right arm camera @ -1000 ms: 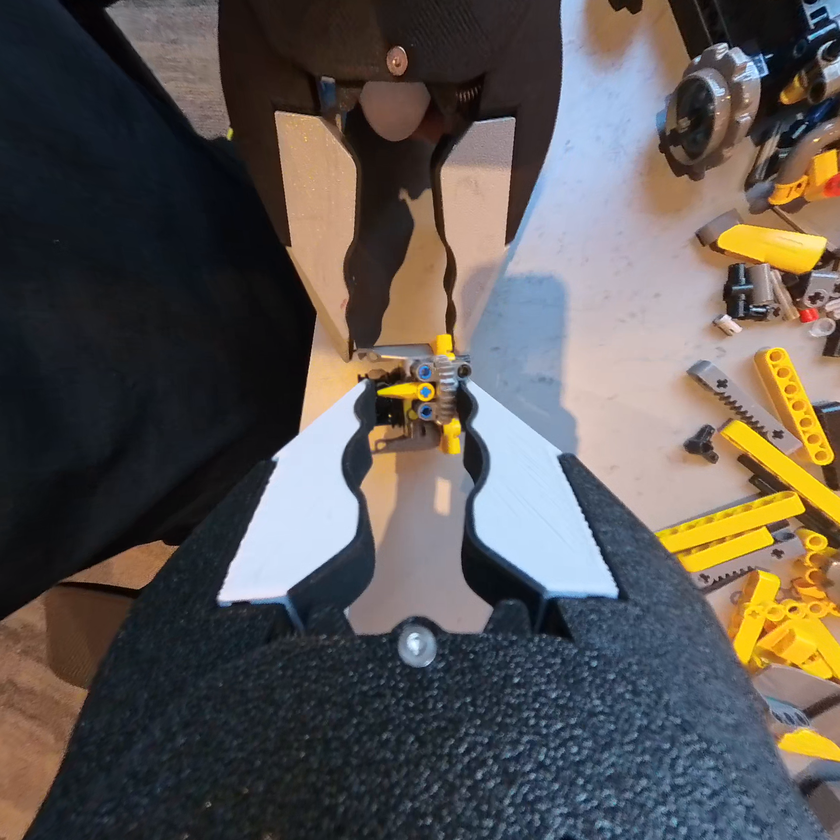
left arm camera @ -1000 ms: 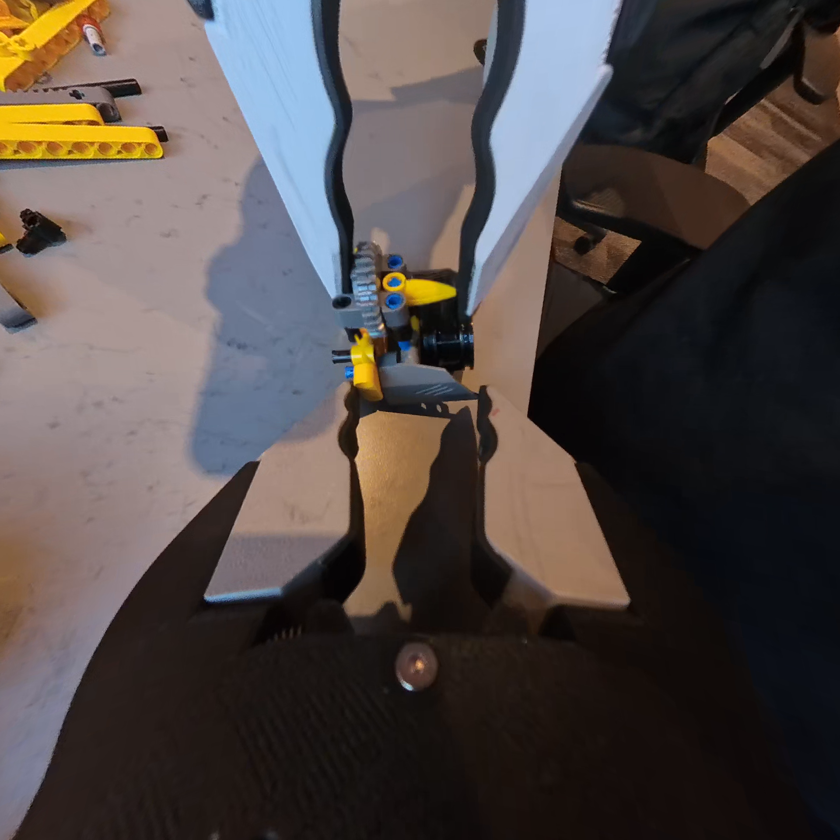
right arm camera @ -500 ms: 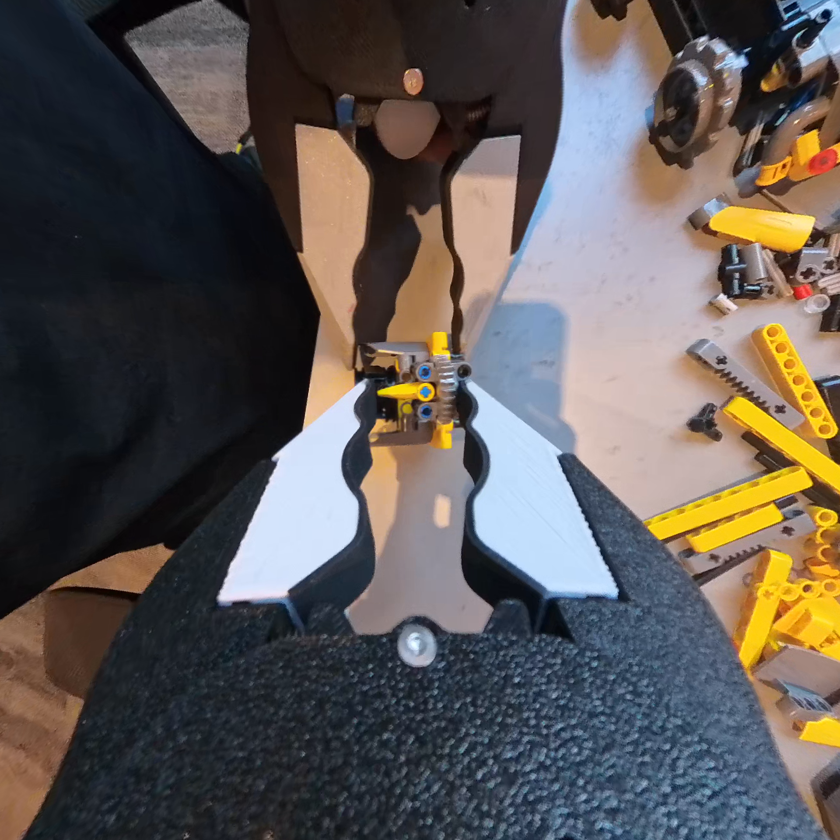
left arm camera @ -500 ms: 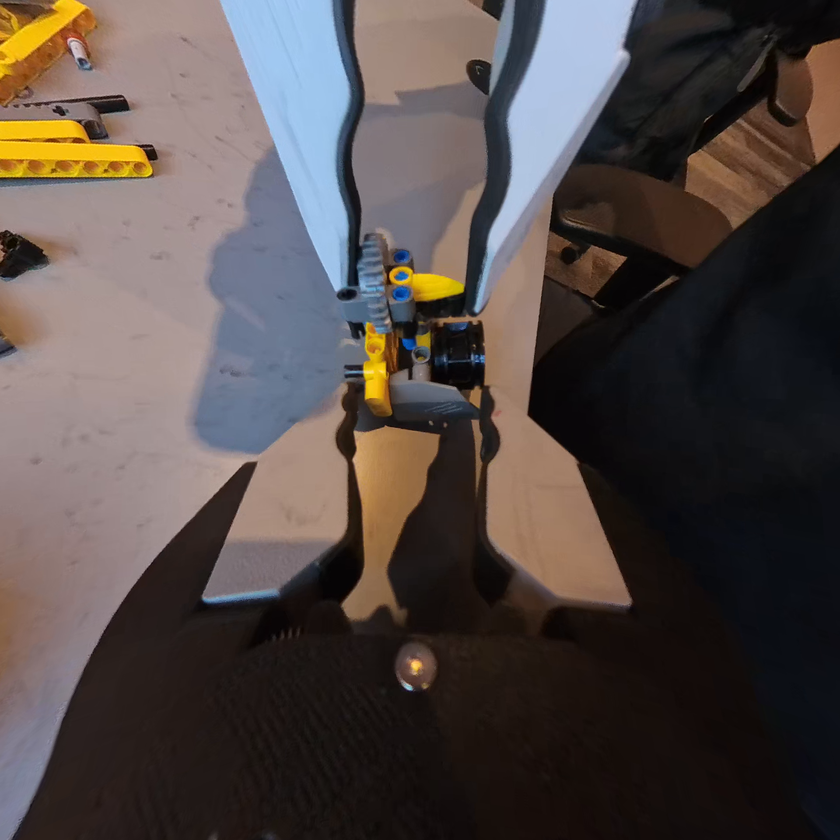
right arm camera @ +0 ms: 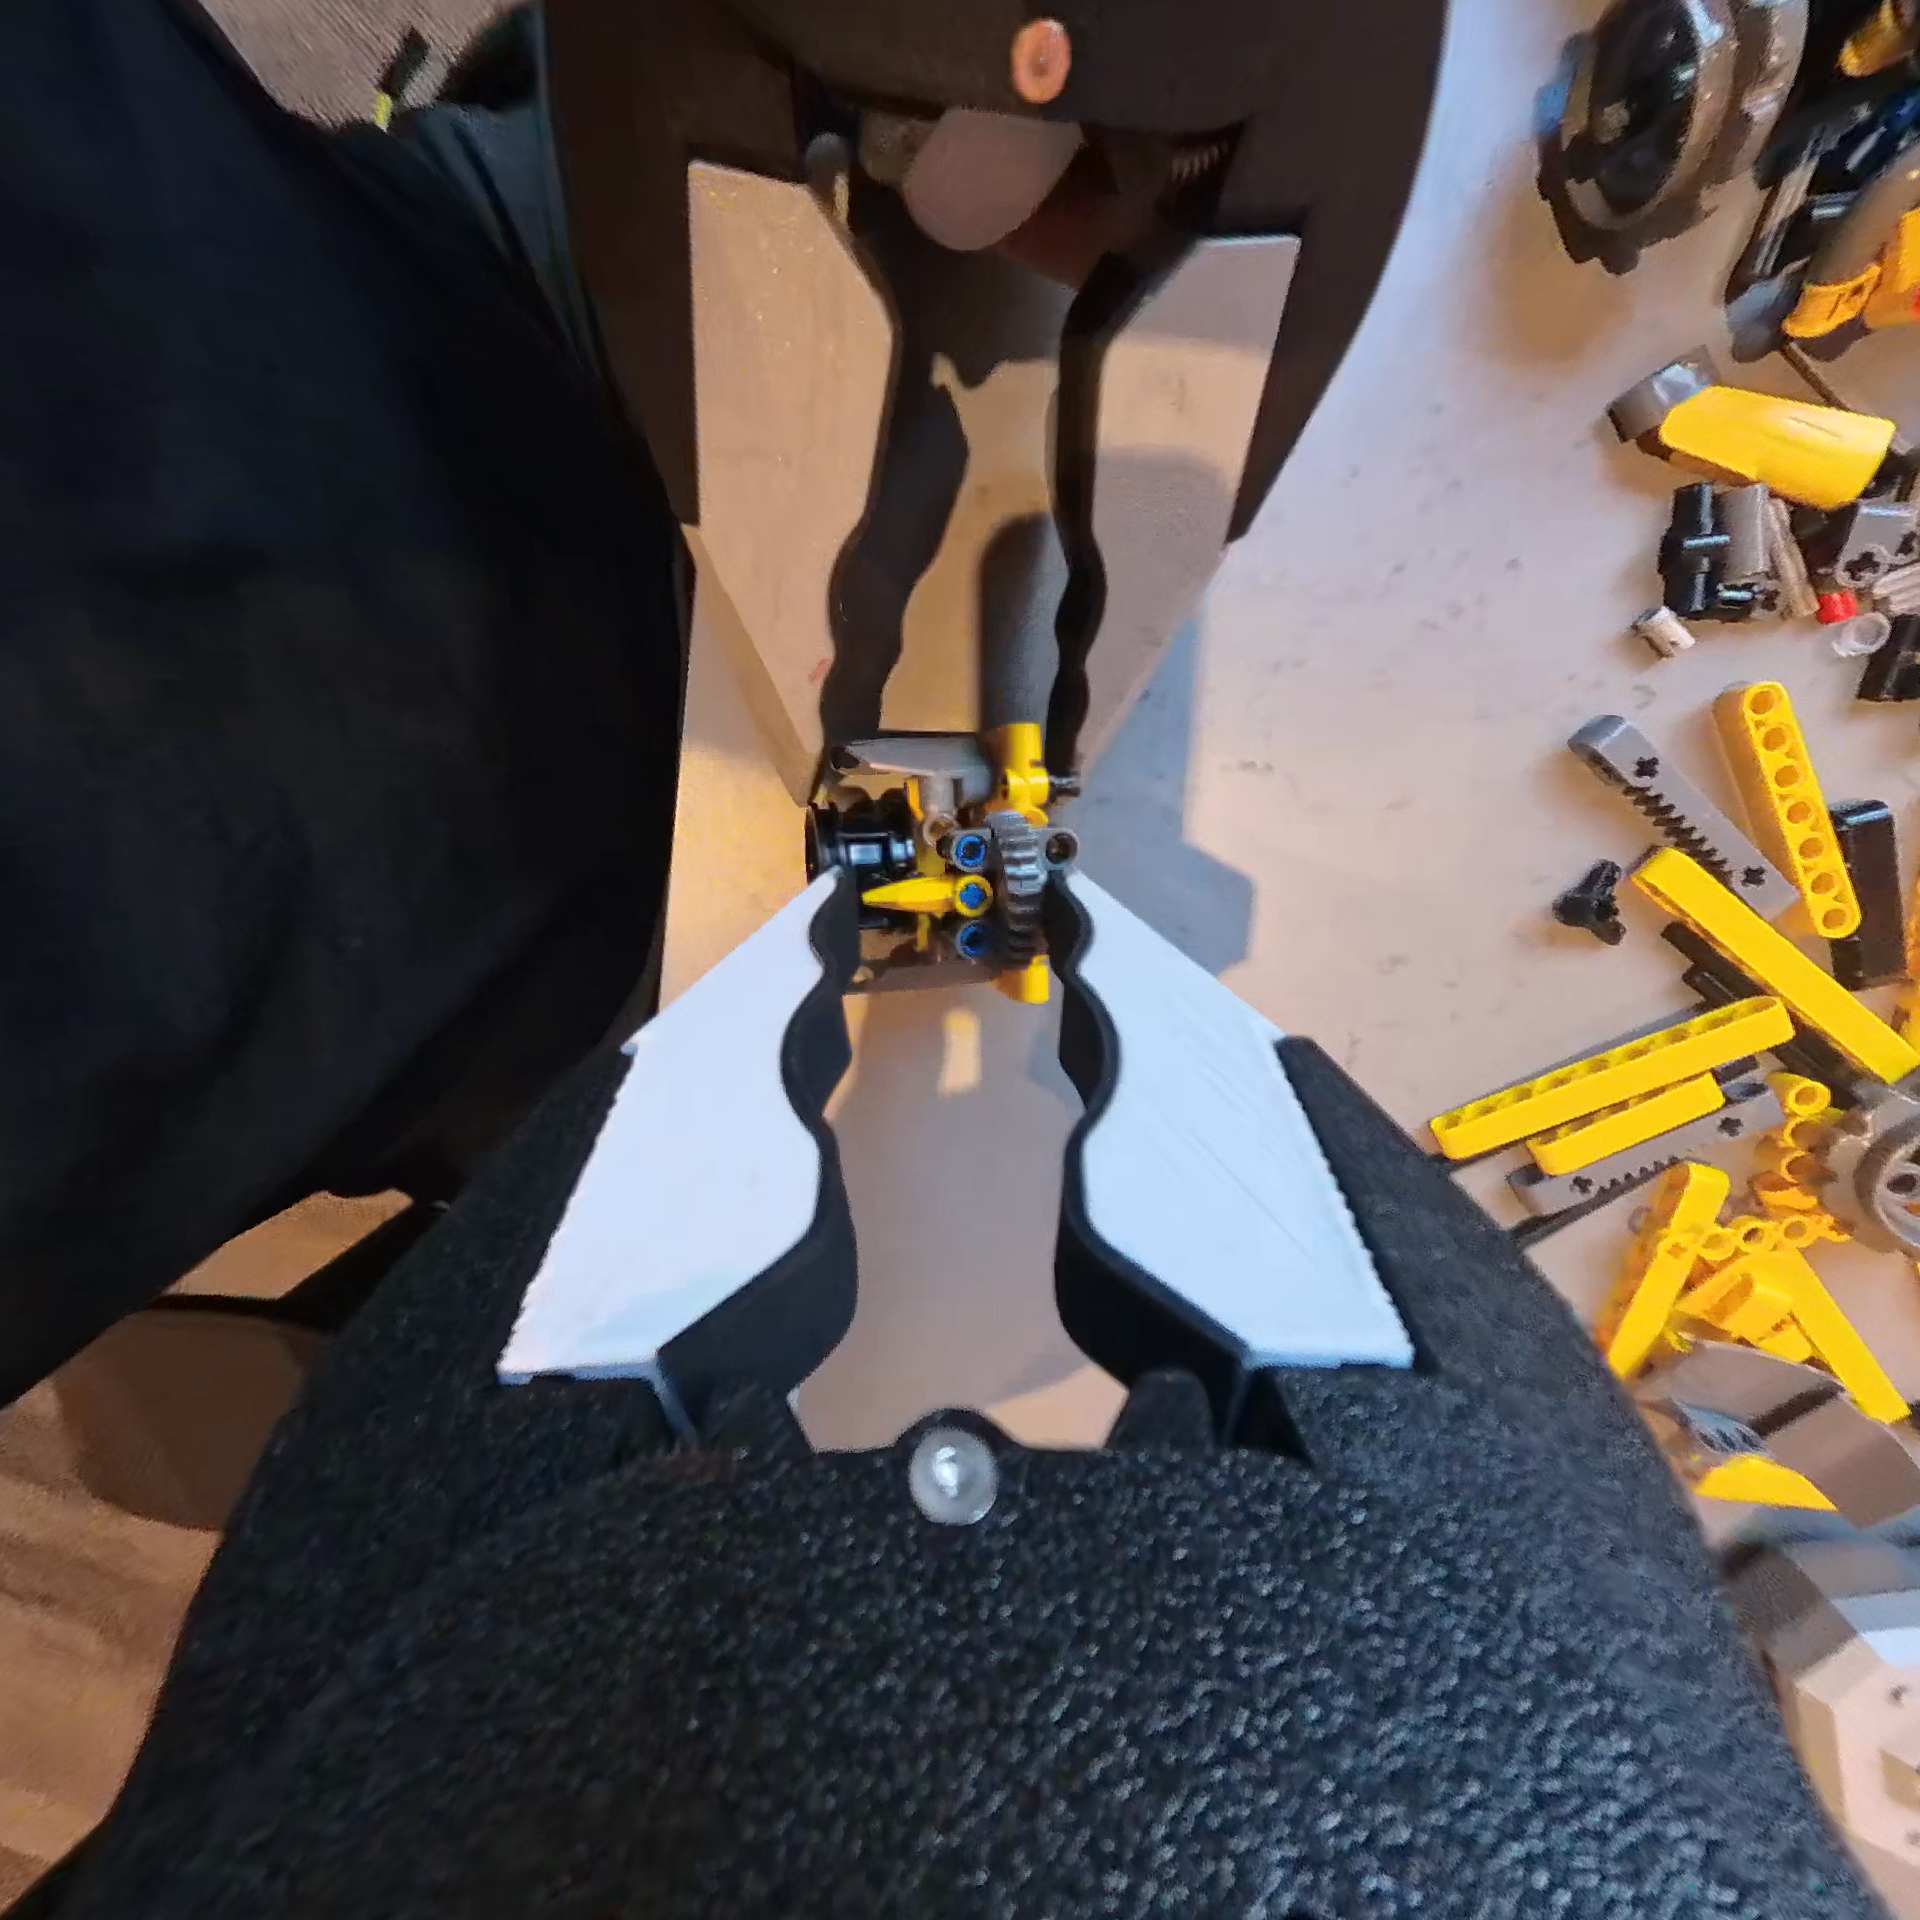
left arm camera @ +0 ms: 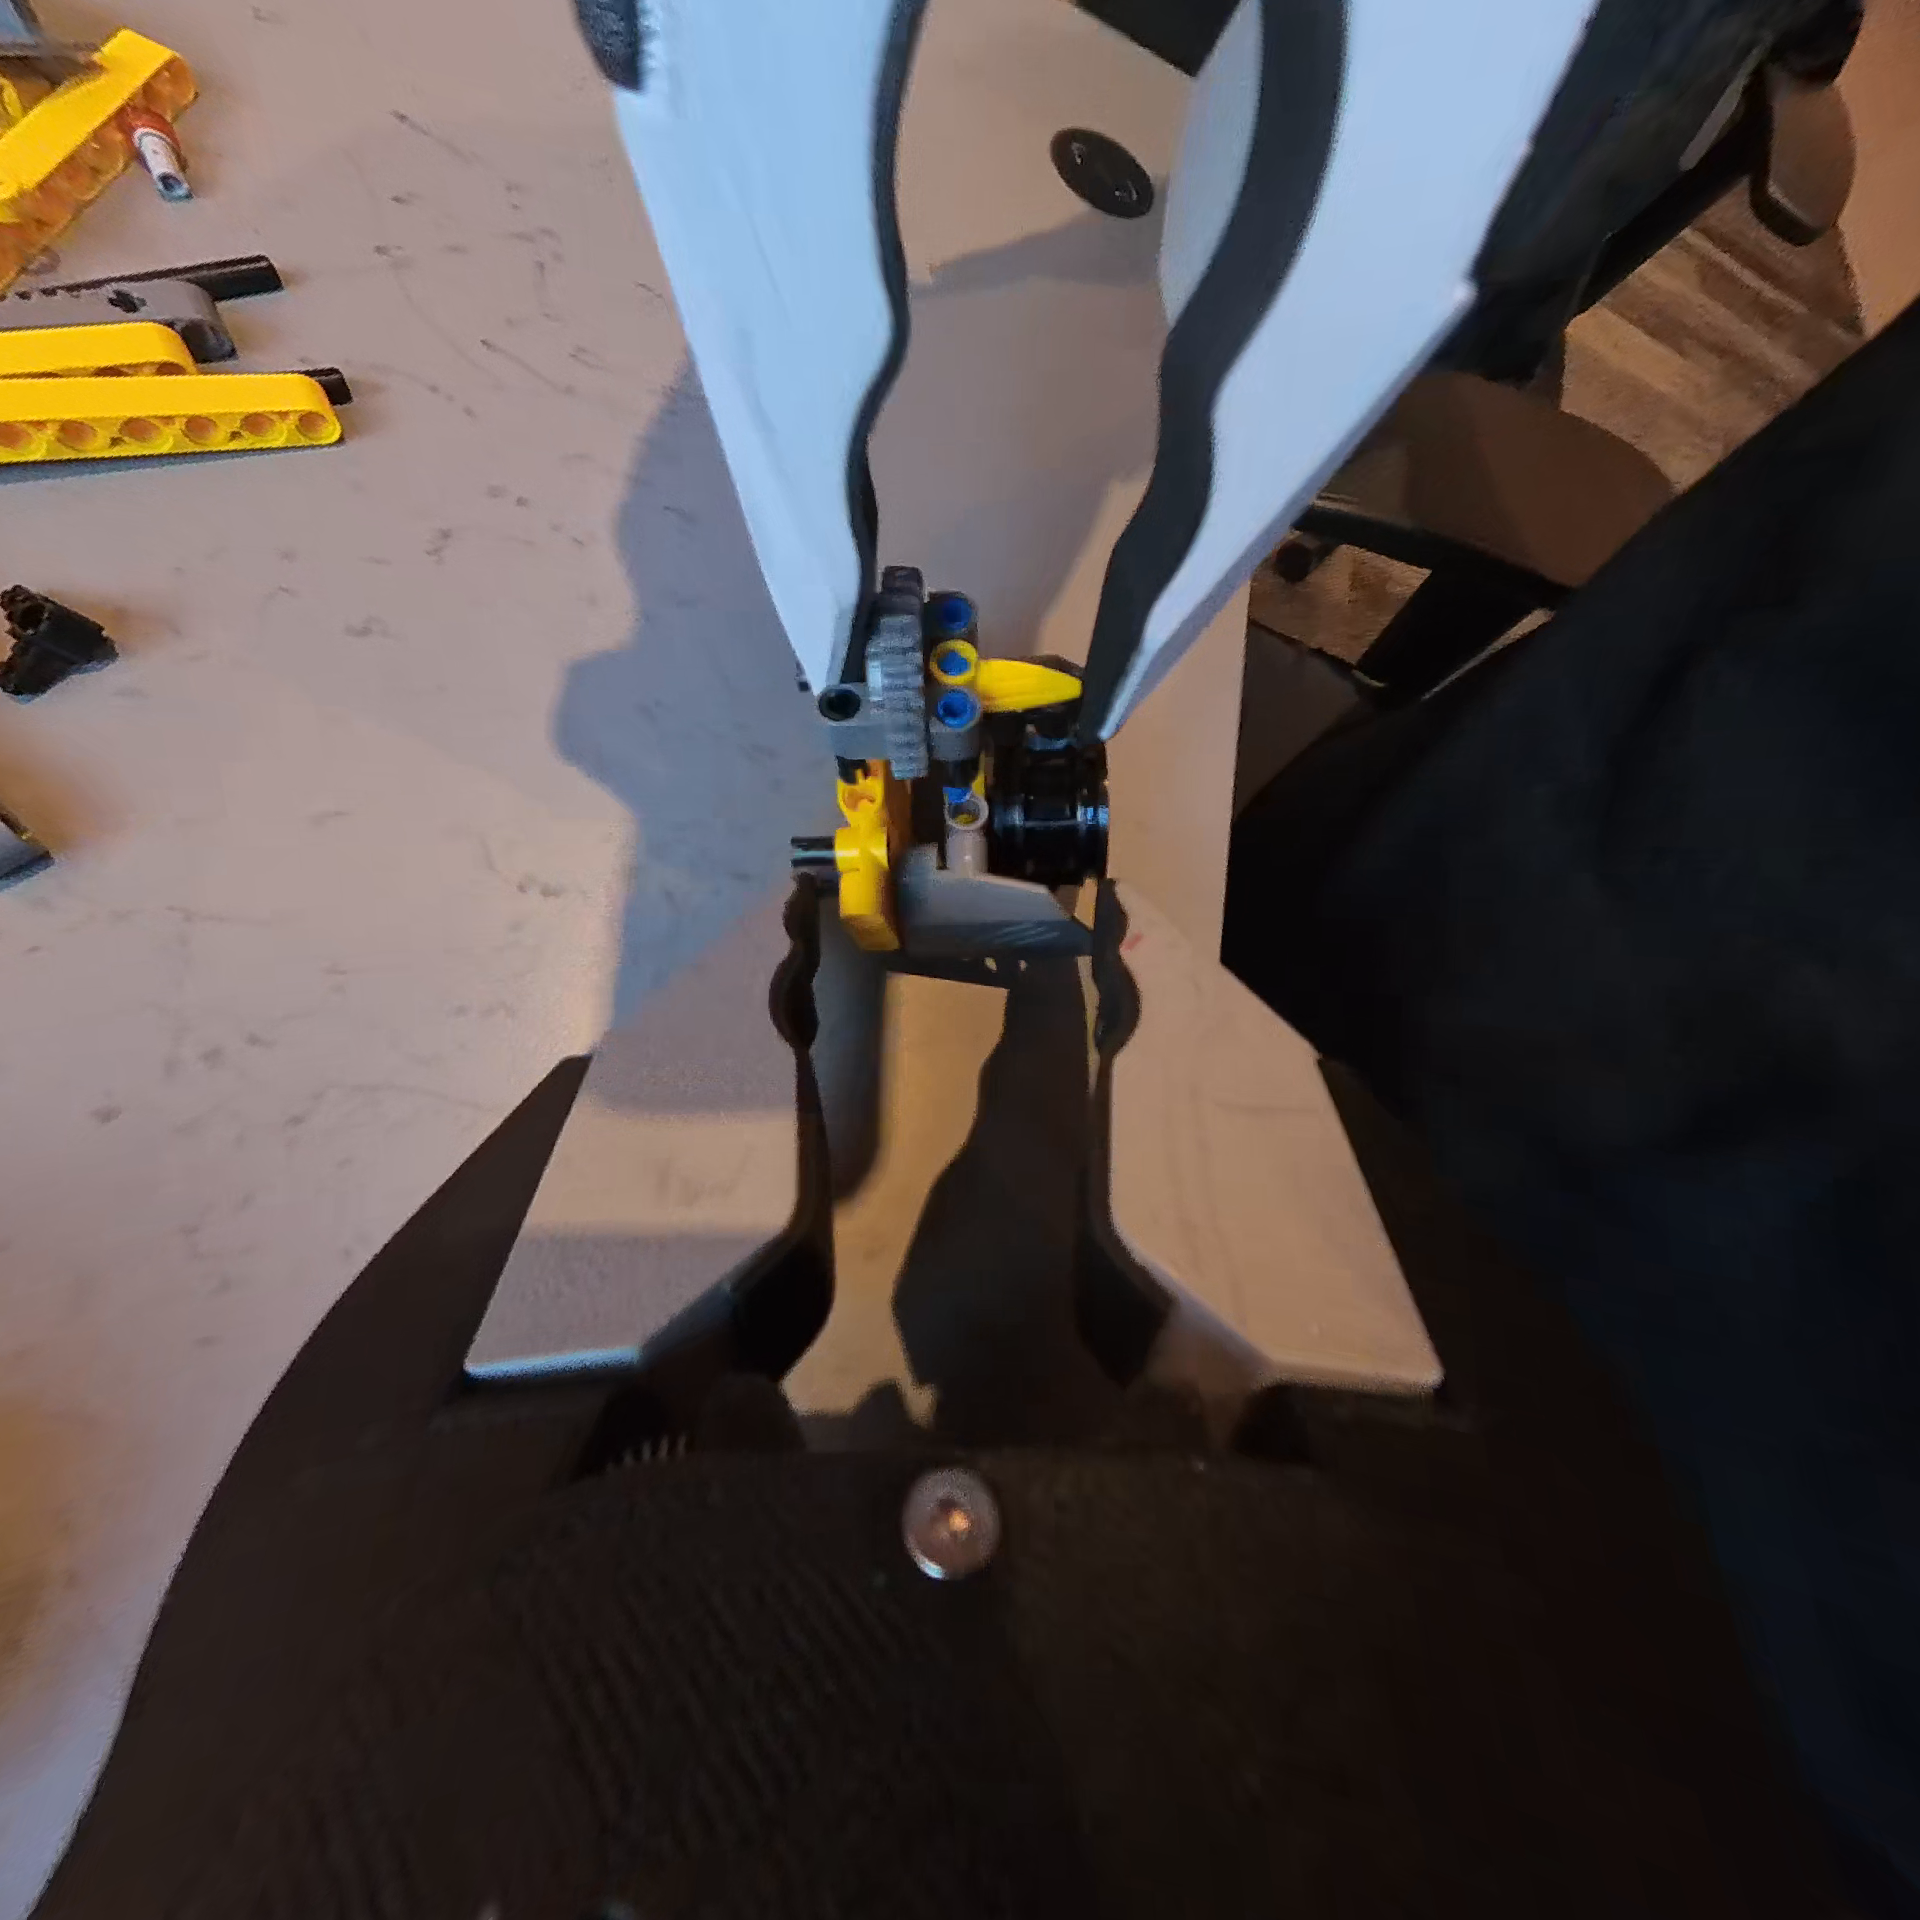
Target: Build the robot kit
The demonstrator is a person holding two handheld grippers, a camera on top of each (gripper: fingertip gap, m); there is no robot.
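A small building-toy assembly [left arm camera: 956, 790] of yellow, grey and black parts, with a grey gear, blue pins and a black hub, is held in the air between both grippers above the table's edge. My left gripper [left arm camera: 951, 925], with grey fingers, is shut on its grey-panel end. My right gripper [right arm camera: 945, 914], with white fingers, is shut on the gear end of the assembly [right arm camera: 945, 862]. The two grippers face each other tip to tip. The right gripper [left arm camera: 956, 696] comes in from the top of the left wrist view, and the left gripper [right arm camera: 951, 764] from the top of the right wrist view.
The pale table [right arm camera: 1351, 727] carries loose yellow beams [right arm camera: 1610, 1081], a grey toothed rack [right arm camera: 1662, 800] and a black wheel [right arm camera: 1652, 135]. More yellow beams [left arm camera: 156, 426] lie far left. A person's dark clothing [left arm camera: 1610, 935] and a chair [left arm camera: 1507, 468] lie beyond the edge. The tips of both grippers are at nearly the same place.
Both grippers keep their hold and have shifted slightly together. The assembly's black hub shows more than before, and the table parts have slid in both views.
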